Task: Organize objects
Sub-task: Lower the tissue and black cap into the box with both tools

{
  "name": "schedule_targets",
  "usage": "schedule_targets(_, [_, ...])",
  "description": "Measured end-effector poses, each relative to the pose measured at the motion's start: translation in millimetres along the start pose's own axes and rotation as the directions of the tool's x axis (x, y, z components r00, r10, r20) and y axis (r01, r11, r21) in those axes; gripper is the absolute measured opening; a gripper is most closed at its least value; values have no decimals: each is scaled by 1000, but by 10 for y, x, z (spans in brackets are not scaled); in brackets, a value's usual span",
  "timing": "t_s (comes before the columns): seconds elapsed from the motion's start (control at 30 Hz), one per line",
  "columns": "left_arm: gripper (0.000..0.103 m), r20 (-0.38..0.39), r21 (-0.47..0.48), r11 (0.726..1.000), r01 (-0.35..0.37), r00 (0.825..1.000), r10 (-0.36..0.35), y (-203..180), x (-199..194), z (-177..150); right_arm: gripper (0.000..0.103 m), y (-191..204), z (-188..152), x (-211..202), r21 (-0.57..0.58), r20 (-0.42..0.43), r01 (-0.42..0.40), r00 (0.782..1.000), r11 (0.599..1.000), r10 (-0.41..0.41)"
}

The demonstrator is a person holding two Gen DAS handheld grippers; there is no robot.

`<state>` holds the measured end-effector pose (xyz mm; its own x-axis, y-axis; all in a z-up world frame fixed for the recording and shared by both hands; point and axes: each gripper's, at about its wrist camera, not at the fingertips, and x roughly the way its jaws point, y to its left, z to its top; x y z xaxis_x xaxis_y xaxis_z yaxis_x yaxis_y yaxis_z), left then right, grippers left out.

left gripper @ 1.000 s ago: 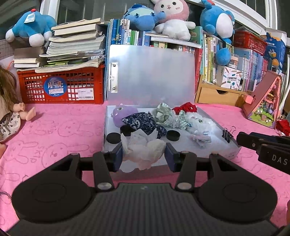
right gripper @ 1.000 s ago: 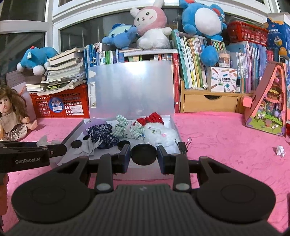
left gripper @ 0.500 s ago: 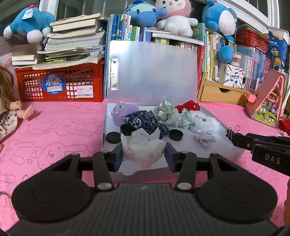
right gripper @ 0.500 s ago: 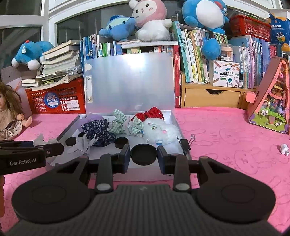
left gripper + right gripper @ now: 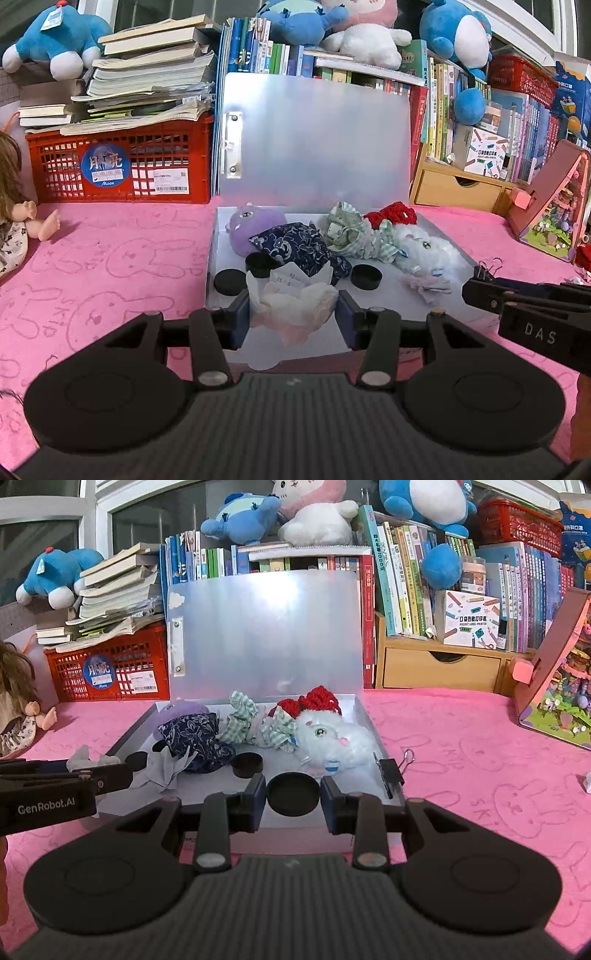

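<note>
Both grippers have edged nearer the open box [image 5: 448, 240], left gripper [image 5: 293, 314] clamping crumpled paper [image 5: 291, 302], right gripper [image 5: 293, 794] clamping a black cap [image 5: 293, 793].

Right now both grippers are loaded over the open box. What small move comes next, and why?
Probably lower the right gripper a little and let go of its black cap: it sits above a bare patch of the box floor, near another cap. The left gripper can hold its paper wad meanwhile.

- Bright, even indoor light; colours vivid.
- Soft glare on the upright box lid [image 5: 264, 627].
- Sharp centre; fisheye bending and dark corners at edges.
</note>
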<state>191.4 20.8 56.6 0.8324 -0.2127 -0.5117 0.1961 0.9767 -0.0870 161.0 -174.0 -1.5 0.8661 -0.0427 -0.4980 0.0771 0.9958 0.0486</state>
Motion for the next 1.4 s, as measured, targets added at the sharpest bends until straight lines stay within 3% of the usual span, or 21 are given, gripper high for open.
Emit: schedule_targets(1.4, [54,-62,10,1000,-28,998,28,19,425,-40,38,-91,-31,429,6,-83,17,996,1000,-17])
